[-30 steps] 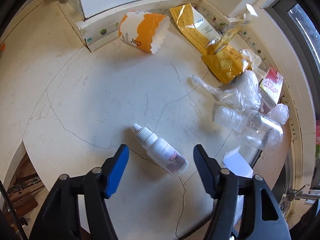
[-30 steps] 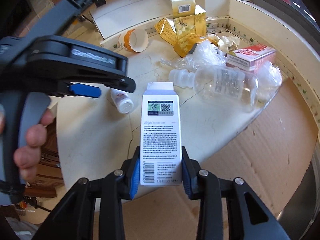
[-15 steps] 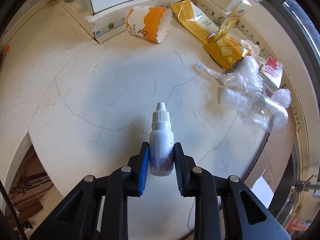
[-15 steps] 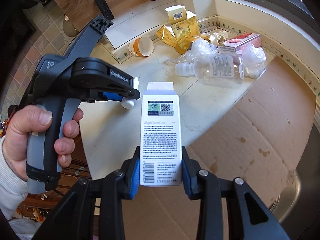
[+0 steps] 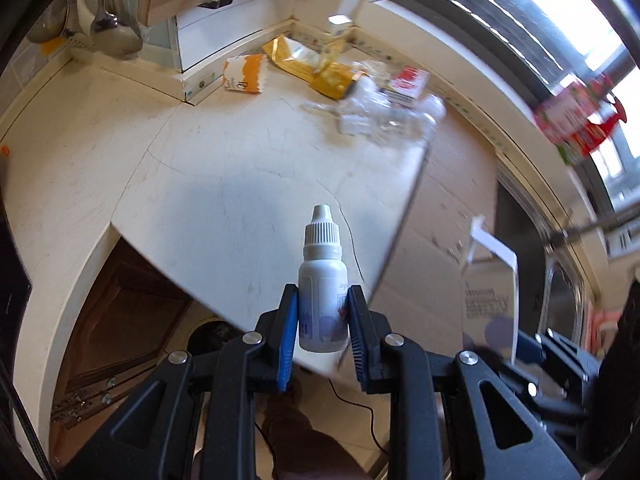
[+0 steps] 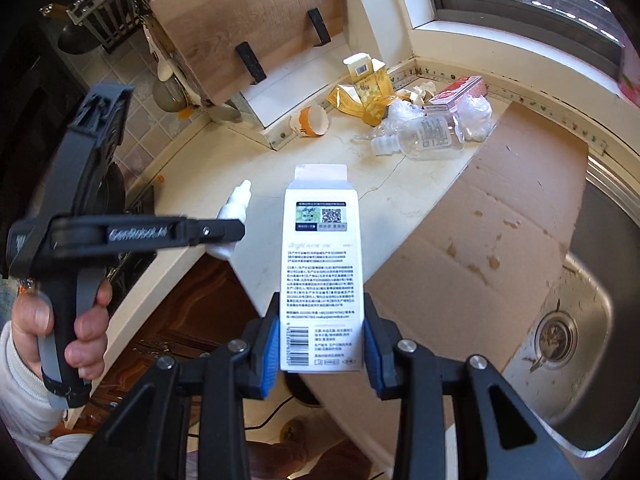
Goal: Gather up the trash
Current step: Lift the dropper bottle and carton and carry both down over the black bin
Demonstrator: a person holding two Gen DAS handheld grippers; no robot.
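Kitchen corner under a window: a pale cracked-marble tabletop (image 6: pixel 280 160), a flattened sheet of brown cardboard (image 6: pixel 500 232) over its right part, and a steel sink (image 6: pixel 580 360) further right.

Left tongs (image 5: pixel 322 330): closed narrow on a small white plastic dropper bottle (image 5: pixel 323 280), cap pointing away, held clear above the tabletop edge.

Right tongs (image 6: pixel 322 344): clamped on a tall white printed carton (image 6: pixel 320 276), upright, also off the surface.

Progress, judged: two pieces picked up, neither dropped anywhere; no bin shows in either view.

Still lying in the far corner:
- an orange-and-white paper cup (image 6: pixel 310 122) on its side
- yellow foil wrappers (image 6: pixel 352 102)
- a yellow box with a barcode flap (image 6: pixel 366 76)
- a clear plastic bottle (image 6: pixel 424 136) on its side
- crumpled clear film (image 6: pixel 474 114)
- a red-and-white flat box (image 6: pixel 460 88)

Most of the pile remains.

Writing: the carton carries a QR code, a barcode and dense small print, unreadable. The left tongs' arm reads roughly "GenRobot.AI".
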